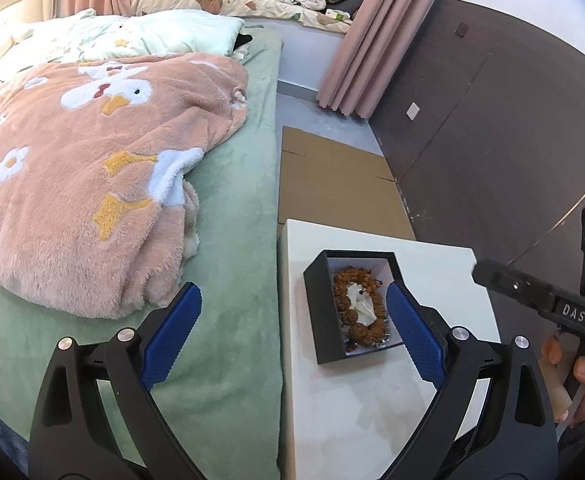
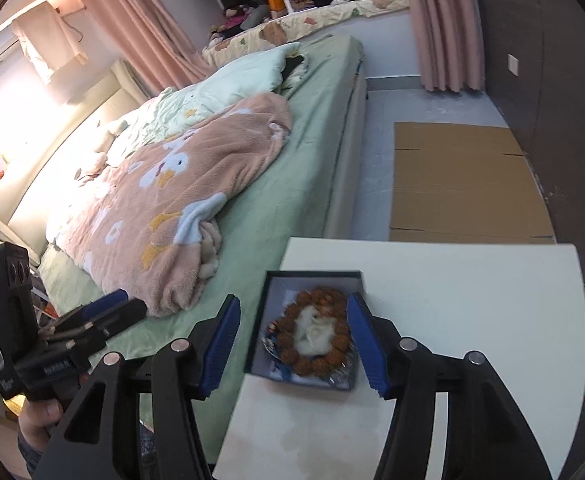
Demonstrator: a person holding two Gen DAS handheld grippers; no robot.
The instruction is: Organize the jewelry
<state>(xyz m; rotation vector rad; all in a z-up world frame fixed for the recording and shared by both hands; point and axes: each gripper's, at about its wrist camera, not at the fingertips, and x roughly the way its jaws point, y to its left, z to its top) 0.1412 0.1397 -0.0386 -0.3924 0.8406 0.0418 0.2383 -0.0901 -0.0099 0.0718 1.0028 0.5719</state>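
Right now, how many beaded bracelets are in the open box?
1: a brown beaded bracelet coiled around white stuffing, lying inside the black box on the white table. Something shiny shows under it, so smaller pieces could be hidden.

You see a pink fleece duck-print blanket (image 1: 92,184) on the green bed (image 1: 228,280), flattened brown cardboard (image 2: 464,180) on the floor.

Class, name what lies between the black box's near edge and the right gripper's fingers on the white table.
Only bare white table lies between the black box and the right gripper, per the right wrist view.
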